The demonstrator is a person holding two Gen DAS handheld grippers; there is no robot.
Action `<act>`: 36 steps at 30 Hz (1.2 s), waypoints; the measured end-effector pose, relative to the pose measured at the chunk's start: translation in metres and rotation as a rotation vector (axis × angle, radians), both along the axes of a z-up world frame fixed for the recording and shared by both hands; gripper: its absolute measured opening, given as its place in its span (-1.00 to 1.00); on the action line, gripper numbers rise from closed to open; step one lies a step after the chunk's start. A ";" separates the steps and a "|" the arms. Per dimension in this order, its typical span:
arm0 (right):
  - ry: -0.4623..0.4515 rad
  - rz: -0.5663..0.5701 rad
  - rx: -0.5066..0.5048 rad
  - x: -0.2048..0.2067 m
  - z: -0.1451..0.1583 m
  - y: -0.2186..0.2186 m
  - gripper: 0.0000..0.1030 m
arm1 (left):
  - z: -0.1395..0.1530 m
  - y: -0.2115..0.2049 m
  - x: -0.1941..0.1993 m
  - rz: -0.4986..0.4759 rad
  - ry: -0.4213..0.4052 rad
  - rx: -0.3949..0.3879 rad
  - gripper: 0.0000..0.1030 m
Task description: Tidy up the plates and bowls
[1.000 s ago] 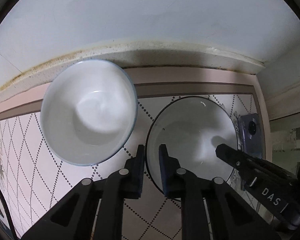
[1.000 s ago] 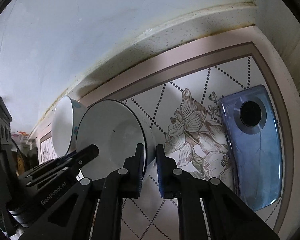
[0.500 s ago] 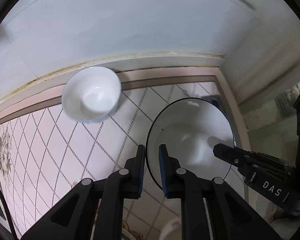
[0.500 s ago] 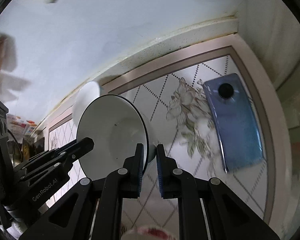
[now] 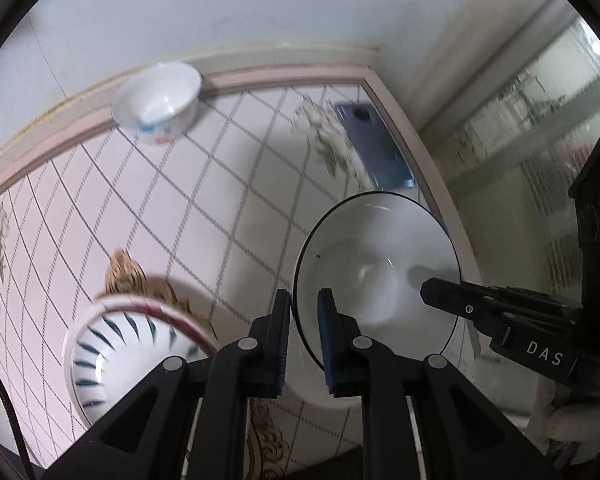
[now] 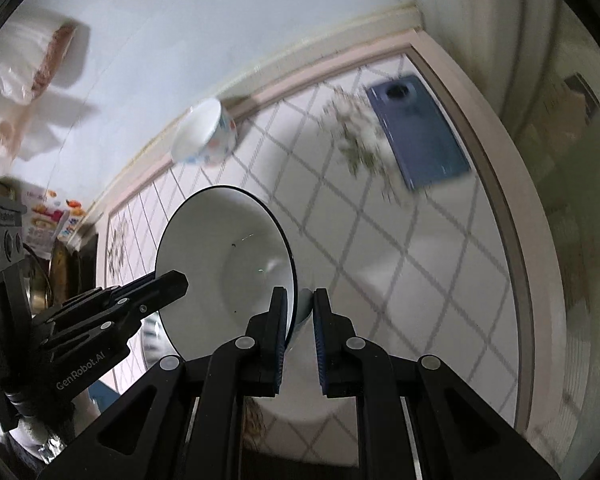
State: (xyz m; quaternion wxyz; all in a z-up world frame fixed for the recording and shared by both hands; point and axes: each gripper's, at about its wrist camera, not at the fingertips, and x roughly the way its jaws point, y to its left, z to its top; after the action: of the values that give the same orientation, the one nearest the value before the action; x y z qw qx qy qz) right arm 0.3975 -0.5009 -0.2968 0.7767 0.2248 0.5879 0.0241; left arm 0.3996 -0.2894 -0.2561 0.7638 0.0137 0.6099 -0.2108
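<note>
I hold one white bowl with a dark rim [image 5: 376, 276] between both tongs, lifted above the tiled tabletop [image 5: 228, 200]. My left gripper [image 5: 304, 312] is nearly closed, its two fingers pinching the bowl's left rim, one pad inside and one outside. My right gripper [image 6: 300, 312] is likewise nearly closed on the opposite rim of the same bowl [image 6: 228, 272]. In the left wrist view the right gripper's fingers enter from the right and reach the bowl's interior.

A small white bowl with coloured spots [image 5: 158, 102] stands at the far edge of the tabletop, near the wall and well apart from the held bowl. A bowl with dark blue stripes and a reddish rim [image 5: 136, 340] sits near, to the left of the left gripper. A blue phone [image 5: 374, 144] lies camera side up at the far right corner.
</note>
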 end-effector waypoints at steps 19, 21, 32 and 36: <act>0.091 0.003 0.025 -0.043 -0.037 0.005 -0.73 | -0.034 0.003 -0.033 -0.023 0.036 0.075 -0.77; 0.089 0.011 0.019 -0.042 -0.037 0.007 -0.73 | -0.036 0.003 -0.033 -0.021 0.038 0.076 -0.77; 0.107 0.037 0.017 -0.040 -0.046 0.011 -0.73 | -0.041 0.004 -0.033 -0.017 0.045 0.100 -0.77; 0.109 0.032 0.022 -0.038 -0.048 0.009 -0.73 | -0.044 0.002 -0.033 -0.024 0.047 0.108 -0.77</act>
State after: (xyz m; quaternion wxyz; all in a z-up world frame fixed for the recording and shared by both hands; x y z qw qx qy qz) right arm 0.3599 -0.4923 -0.3448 0.7404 0.2251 0.6326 0.0306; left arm 0.3664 -0.2871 -0.2998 0.7447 0.0571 0.6382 -0.1870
